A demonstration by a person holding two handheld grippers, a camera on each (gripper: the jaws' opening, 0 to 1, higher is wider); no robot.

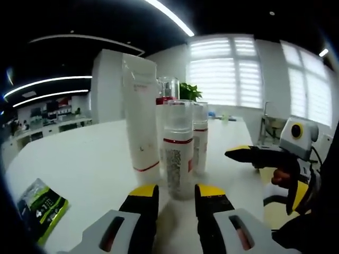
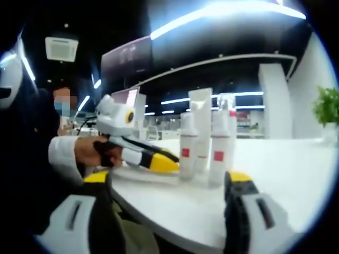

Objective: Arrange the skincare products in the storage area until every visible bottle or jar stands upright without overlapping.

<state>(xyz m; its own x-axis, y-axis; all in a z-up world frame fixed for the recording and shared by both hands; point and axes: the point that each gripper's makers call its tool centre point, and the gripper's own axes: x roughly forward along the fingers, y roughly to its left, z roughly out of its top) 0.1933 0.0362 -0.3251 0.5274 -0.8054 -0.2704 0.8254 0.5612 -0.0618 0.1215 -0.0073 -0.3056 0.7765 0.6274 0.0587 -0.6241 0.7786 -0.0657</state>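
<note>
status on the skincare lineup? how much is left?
Done: the tall white tube, the two pump bottles and the clear bottle behind them all stand upright in one tight cluster on the white table.
In hand: nothing; the left claw is open just short of the front bottle, the right claw open too.
Left: probably spacing only; whether they touch is unclear.

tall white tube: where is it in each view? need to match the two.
Left gripper view: tall white tube stands upper left of centre, left of the pump bottle, above the left jaw.
Right gripper view: the same tube stands just right of centre, behind and between two white bottles with red labels.
Shared landmark: the green plant behind the bottles in the left gripper view, at the right edge in the right gripper view.
</note>
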